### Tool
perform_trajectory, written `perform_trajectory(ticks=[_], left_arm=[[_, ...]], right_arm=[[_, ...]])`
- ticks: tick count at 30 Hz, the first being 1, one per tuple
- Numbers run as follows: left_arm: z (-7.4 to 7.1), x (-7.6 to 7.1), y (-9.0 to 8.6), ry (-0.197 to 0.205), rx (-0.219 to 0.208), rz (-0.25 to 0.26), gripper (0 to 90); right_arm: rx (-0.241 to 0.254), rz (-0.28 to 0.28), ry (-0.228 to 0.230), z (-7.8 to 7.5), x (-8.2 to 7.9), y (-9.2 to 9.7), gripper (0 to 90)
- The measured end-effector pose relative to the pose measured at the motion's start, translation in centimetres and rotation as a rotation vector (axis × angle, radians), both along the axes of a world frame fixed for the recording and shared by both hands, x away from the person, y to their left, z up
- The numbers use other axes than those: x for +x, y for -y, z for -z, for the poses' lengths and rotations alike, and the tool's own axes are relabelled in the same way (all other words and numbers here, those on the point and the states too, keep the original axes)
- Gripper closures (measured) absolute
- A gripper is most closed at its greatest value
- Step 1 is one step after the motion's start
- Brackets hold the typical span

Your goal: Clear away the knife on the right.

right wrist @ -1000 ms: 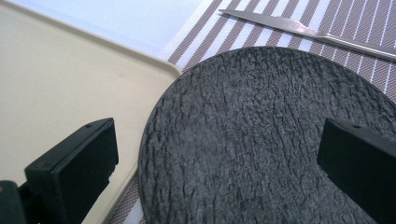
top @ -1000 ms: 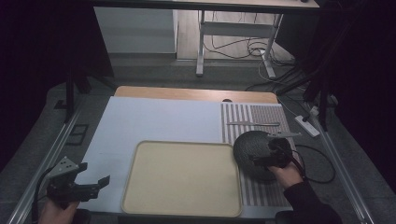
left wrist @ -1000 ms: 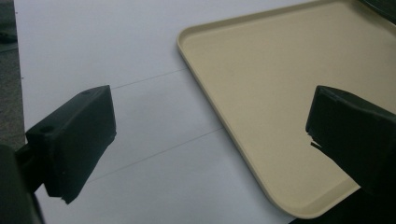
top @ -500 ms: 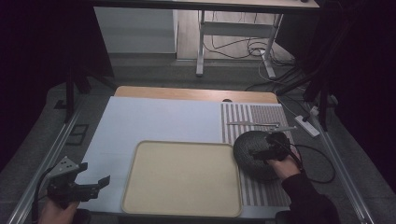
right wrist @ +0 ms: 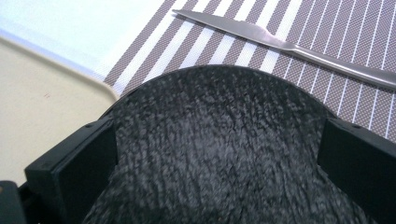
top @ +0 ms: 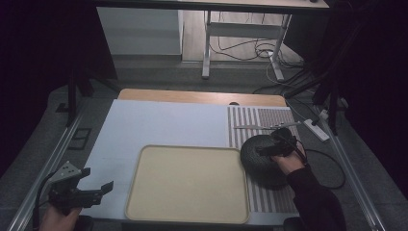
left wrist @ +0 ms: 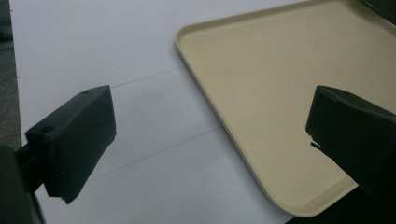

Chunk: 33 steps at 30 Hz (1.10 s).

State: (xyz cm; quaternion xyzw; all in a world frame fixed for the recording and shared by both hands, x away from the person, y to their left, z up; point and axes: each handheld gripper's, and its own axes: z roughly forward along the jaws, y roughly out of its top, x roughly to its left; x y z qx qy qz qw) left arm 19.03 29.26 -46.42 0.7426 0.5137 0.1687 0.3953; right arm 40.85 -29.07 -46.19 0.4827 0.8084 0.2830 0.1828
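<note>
A black round plate (top: 262, 163) with a rough, speckled surface lies on the striped placemat (top: 269, 120), just right of the beige tray (top: 187, 185). My right gripper (top: 264, 148) hovers over the plate's far part, open. In the right gripper view its jaws stand wide apart on either side of the plate (right wrist: 219, 140), with the gripper (right wrist: 217, 156) right above it. A metal knife (top: 262, 126) lies on the placemat beyond the plate, also seen as the knife (right wrist: 280, 42) ahead of the jaws. My left gripper (top: 94, 188) is open at the near left, by the tray's corner (left wrist: 280, 116).
A white mat (top: 163, 125) covers the table left of the placemat. A wooden table edge (top: 202, 97) runs along the back. A white power strip (top: 318, 129) and cables lie off the right side. Metal rails border both sides.
My right gripper has shifted slightly away from me over the black plate. The left gripper has stayed where it was.
</note>
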Motion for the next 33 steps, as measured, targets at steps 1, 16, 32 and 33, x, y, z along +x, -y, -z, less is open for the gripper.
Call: perform_trajectory(ticks=[1, 16, 32, 33], left_arm=[[0.0, 0.0, 0.0, 0.0, 0.0, 0.0, 2.6], [0.0, 0.0, 0.0, -0.002, -0.004, 0.003, 2.6], [0.0, 0.0, -0.1, -0.005, -0.007, 0.001, 2.4], [0.0, 0.0, -0.1, -0.005, -0.007, 0.001, 2.3]], right_arm=[[-0.001, 0.002, 0.0, 0.1, 0.2, 0.0, 0.0], [-0.017, 0.043, -0.026, 0.7, 3.5, 0.5, 0.0], [-0.042, 0.085, -0.027, 1.5, 6.7, 1.2, 0.0], [-0.042, 0.085, -0.027, 1.5, 6.7, 1.2, 0.0]])
